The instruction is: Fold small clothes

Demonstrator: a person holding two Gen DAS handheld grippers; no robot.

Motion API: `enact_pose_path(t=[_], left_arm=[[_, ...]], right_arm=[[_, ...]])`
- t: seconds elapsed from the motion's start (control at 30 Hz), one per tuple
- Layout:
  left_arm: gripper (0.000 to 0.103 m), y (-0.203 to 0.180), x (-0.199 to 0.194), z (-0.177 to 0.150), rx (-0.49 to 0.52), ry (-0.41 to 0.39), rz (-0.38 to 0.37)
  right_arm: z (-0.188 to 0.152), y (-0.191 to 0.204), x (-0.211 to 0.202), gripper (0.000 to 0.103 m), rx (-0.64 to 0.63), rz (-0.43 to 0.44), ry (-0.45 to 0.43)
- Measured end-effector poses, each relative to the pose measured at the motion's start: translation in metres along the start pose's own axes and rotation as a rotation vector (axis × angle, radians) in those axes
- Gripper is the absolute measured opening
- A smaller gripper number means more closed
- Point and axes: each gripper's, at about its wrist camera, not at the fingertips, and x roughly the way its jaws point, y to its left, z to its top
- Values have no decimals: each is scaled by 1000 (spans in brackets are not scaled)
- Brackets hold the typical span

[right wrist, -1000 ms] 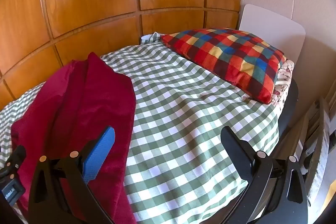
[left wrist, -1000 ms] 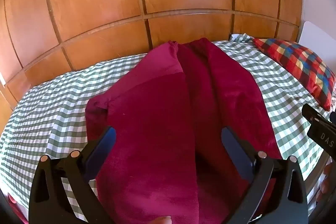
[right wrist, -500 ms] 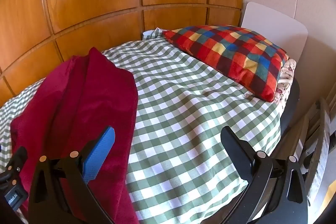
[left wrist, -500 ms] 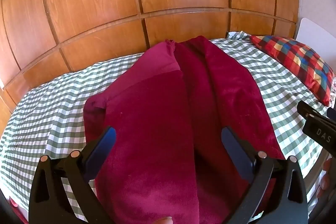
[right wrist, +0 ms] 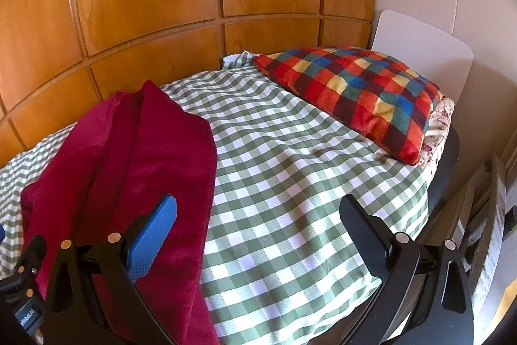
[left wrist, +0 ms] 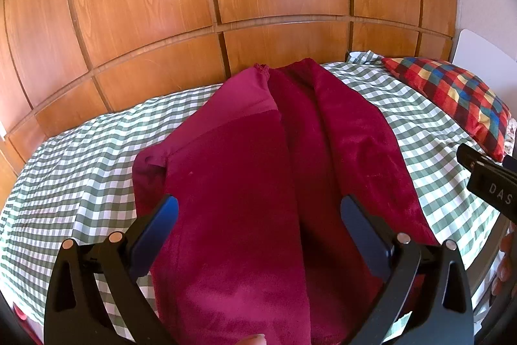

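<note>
While both grippers hover with jaws spread wide and holding nothing, a dark red fleece garment (left wrist: 258,183) lies lengthwise on a green-and-white checked bedspread (right wrist: 290,183). Beneath the left gripper (left wrist: 258,215) is the garment; the right gripper (right wrist: 258,215), lettered "DAS", is over the garment's right edge. A multicoloured checked pillow (right wrist: 355,96) rests by the white headboard (right wrist: 420,47).

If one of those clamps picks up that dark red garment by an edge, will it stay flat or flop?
Probably flop: the red garment already lies in soft folds on the checked bedspread. Its plush-looking nap suggests the jaws would grip it without slipping. It looks thick, so possibly heavy-ish.
</note>
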Motion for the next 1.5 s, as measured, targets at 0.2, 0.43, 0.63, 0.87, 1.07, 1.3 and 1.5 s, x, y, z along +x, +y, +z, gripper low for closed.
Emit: enact_pose_path(t=[0.2,0.43,0.63,0.87,1.07,1.3,1.5], left_arm=[[100,-1,-3,-1,-1,-4,1],[100,-1,-6,-2,-2,-6,0],[100,-1,-9,-4,-2,-9,-2],[100,3,-11,-6,-8,-10,-5],[100,9,-9,-8,-1,5,-17],[100,9,-8,-12,10,10,-8],[100,8,-3,-18,44,51,-28]], right_arm=[[1,0,0,100,3,-1,-1],[4,3,-6,100,-8,-5,-4],[4,7,-9,100,-17,-5,-2],[1,13,-11,100,-38,-2,-3],[0,15,-11,100,-47,-3,-2],[-1,16,-10,100,-48,0,2],[-3,16,-9,100,-44,8,7]])
